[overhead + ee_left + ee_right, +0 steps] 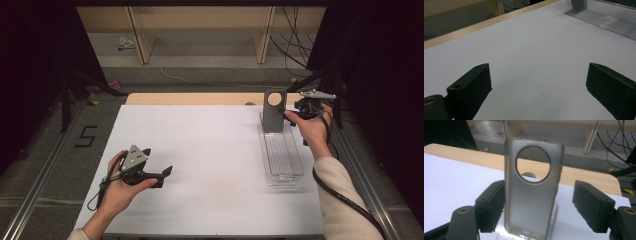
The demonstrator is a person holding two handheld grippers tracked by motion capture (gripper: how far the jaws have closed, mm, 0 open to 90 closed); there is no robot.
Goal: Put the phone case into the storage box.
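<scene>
We are working on the translucent grey phone case [532, 192], which is standing upright at the far end of a clear plastic tray [283, 160] on the right side of the white bench [210, 165]. Our right gripper [539, 205] is straddling it with jaws open: one pad is touching or almost touching the case's edge, the other is standing well apart. Our left gripper [539, 87] is idling wide open over bare bench, holding nothing. We are judging that a lopsided squeeze could tip the case or skid it along the slick tray, since only one pad is meeting it. The case's foot is cut off below the right gripper view, so we cannot tell what is propping it.
</scene>
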